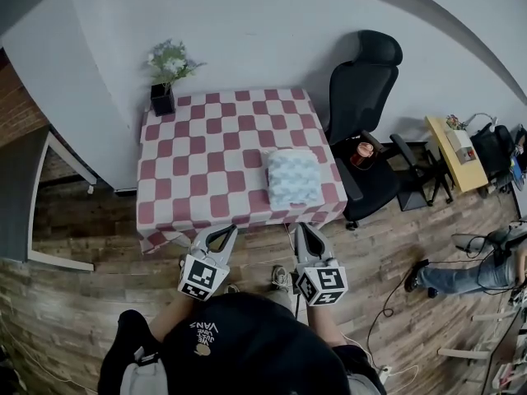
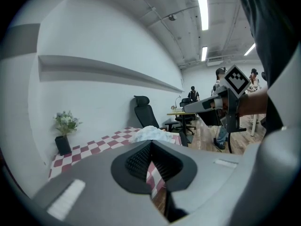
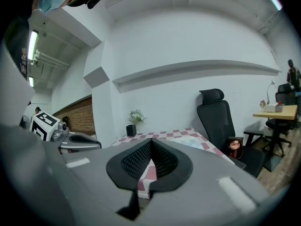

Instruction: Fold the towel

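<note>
The towel (image 1: 292, 177), pale blue-white, lies folded in a compact square near the front right of the red-and-white checked table (image 1: 206, 151). Both grippers hang off the table's front edge, over the wooden floor. My left gripper (image 1: 223, 232) is shut with nothing in it, and so is my right gripper (image 1: 304, 229). In the left gripper view the left gripper (image 2: 150, 147) has its pads together, the towel (image 2: 151, 133) lies beyond them, and the right gripper's body shows at the right. In the right gripper view the right gripper (image 3: 151, 145) is likewise closed and empty.
A potted plant (image 1: 167, 72) stands at the table's back left corner by the wall. A black office chair (image 1: 364, 126) with a red-capped cup (image 1: 362, 151) on its seat is right of the table. Further right are a small wooden desk (image 1: 457, 151) and a person's legs (image 1: 461, 276).
</note>
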`<state>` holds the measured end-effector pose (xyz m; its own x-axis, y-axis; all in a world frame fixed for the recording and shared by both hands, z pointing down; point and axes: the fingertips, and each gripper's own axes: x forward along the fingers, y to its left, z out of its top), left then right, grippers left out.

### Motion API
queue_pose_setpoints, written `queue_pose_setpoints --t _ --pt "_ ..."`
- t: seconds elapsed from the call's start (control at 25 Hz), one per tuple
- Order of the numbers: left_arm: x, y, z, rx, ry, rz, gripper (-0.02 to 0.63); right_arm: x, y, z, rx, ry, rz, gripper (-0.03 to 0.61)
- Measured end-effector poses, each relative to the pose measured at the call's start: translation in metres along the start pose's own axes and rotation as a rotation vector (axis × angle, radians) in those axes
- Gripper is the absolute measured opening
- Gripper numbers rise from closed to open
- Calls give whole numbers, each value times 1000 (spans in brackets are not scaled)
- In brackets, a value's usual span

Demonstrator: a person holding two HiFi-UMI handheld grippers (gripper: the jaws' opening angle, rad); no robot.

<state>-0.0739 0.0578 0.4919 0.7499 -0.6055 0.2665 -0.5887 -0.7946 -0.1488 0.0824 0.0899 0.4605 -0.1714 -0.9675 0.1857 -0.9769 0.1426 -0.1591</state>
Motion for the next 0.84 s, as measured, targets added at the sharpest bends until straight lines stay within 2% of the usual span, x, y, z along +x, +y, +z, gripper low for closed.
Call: queue_pose_setpoints --t 0.16,0.56,0.84 --pt "0 2 0 -20 -1 8 2 3 0 1 -11 6 2 5" --pt "10 -2 3 1 7 3 3 8 -8 4 -27 16 8 5" --pt "21 1 6 -13 4 16 2 13 -14 7 -24 16 15 5"
